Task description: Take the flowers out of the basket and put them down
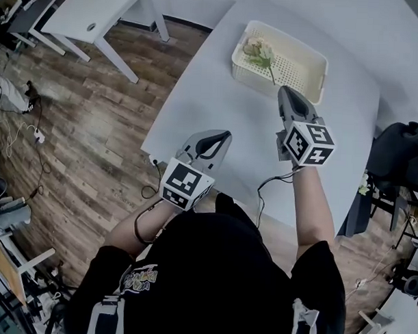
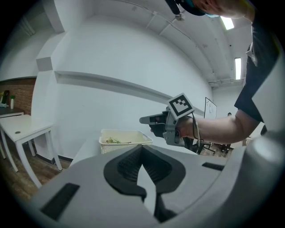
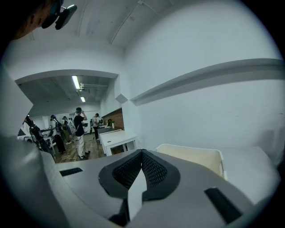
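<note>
Where basket [image 1: 301, 63] sits on table [image 1: 217, 122], flowers [image 1: 259, 54] lie inside.

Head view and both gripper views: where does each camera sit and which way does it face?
Head view: on the person's head, looking steeply down at the pale grey table and white perforated plastic basket of pale flowers; left claw, right claw, forearms and torso show.
Left gripper view: on the left claw, facing the basket along shut jaws; right claw and forearm cross ahead.
Right gripper view: on the right claw, facing the basket; its shut jaws fill the foreground.
All share the basket.
</note>
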Motion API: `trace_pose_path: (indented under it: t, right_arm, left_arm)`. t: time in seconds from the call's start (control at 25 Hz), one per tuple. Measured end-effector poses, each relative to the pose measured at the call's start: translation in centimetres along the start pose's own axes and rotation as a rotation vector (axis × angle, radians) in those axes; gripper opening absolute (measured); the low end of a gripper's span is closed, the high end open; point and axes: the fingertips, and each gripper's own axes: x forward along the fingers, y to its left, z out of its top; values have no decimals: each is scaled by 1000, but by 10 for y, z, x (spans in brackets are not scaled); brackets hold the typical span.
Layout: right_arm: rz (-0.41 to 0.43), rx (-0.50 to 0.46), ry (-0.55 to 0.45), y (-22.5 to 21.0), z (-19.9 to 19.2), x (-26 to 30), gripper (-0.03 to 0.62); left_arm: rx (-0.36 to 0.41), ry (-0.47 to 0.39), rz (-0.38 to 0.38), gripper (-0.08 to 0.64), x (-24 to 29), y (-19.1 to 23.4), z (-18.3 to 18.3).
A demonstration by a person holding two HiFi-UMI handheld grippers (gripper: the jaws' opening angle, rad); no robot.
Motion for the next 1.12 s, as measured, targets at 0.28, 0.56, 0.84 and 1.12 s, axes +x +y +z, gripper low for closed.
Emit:
trace_pose_path:
  t: [0.28, 0.56, 0.84, 1.12]
  right_arm:
    - [18, 17, 113, -45, -7, 57, 21]
    - [45, 96, 289, -84, -36, 112, 25]
    - [86, 250, 551, -111, -81, 151, 99]
    - [134, 394, 773, -117, -115, 171, 137]
  left_arm:
    - [-3, 26, 15, 6, 31, 9, -1]
    - [6, 38, 23, 6, 60, 19, -1]
    - [37, 48, 9, 6, 85, 18, -3]
    - [15, 70, 8, 6, 93, 16, -12]
